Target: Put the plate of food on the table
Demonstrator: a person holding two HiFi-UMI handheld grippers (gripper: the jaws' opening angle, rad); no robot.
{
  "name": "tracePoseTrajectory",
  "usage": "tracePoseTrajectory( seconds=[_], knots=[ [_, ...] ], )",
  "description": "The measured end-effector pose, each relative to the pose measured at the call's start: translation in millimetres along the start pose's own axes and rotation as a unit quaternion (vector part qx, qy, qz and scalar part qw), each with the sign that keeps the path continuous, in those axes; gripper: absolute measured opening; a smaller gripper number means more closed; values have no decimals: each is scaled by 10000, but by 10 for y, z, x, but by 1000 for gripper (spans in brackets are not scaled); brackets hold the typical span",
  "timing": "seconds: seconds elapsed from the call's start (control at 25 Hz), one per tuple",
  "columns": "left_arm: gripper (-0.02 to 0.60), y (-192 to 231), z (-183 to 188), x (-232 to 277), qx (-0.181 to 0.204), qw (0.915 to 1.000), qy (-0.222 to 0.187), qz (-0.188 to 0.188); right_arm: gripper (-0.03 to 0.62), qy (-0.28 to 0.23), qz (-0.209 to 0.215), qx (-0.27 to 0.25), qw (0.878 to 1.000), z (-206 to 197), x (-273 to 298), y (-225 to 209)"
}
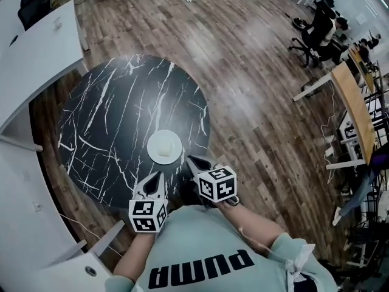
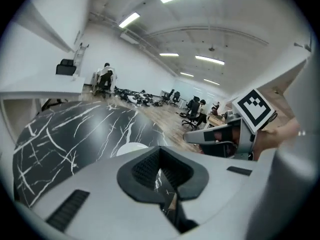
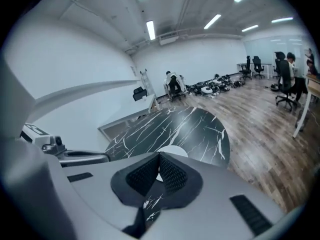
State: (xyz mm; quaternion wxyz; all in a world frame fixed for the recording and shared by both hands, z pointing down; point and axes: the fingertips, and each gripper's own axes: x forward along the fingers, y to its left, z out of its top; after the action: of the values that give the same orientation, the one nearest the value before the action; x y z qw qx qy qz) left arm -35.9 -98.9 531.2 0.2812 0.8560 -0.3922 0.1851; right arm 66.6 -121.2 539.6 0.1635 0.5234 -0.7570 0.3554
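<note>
— On the round black table (image 1: pixel 109 120), near the edge closest to you, sits the white plate (image 1: pixel 165 146). Can you see it from both of your tools?

— Yes. In the left gripper view the plate (image 2: pixel 131 148) shows just past the jaw tips, and in the right gripper view it (image 3: pixel 172 151) peeks out behind them. What is on it?

— I cannot tell; it reads as plain white from above. It lies flat on the marble, and neither of your grippers touches it.

— How are my grippers?

— Your left gripper (image 1: pixel 157 178) is clenched, tips pressed together with nothing between them; only the veined tabletop shows through the gap behind the pads. Your right gripper (image 1: pixel 191 160) is the same, closed on nothing. Both hover over the near rim of the table, close to your chest, and they point at the plate. The right one is nearer to it.

— And around the table?

— Wood floor (image 1: pixel 255 72) all round, white counters (image 1: pixel 36 47) at your left, and a person on an office chair (image 1: pixel 319 26) well apart at the far right.
</note>
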Motion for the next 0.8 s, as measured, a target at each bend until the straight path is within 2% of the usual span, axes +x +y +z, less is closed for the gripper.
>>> tracePoseTrajectory(
  seconds=[0.12,0.32,0.48,0.6,0.8],
  knots=[
    [6,-260,177,-169,534,9982,-256,-134,10,-394,-59,-211,9990,99,-296,176],
    [6,-594,352,-470,992,9931,-589,-208,9,-755,-113,-635,9951,190,-711,409],
    [6,-771,511,-617,1151,9892,-899,-115,9,-1025,-139,-960,9900,314,-976,451],
    [6,-893,606,-739,1237,9864,-1073,121,9,-1144,-56,-1166,9866,357,-1160,463],
    [6,-1232,472,-788,1264,9839,-1200,405,9,-1314,198,-1503,9797,357,-1520,386]
  ],
)
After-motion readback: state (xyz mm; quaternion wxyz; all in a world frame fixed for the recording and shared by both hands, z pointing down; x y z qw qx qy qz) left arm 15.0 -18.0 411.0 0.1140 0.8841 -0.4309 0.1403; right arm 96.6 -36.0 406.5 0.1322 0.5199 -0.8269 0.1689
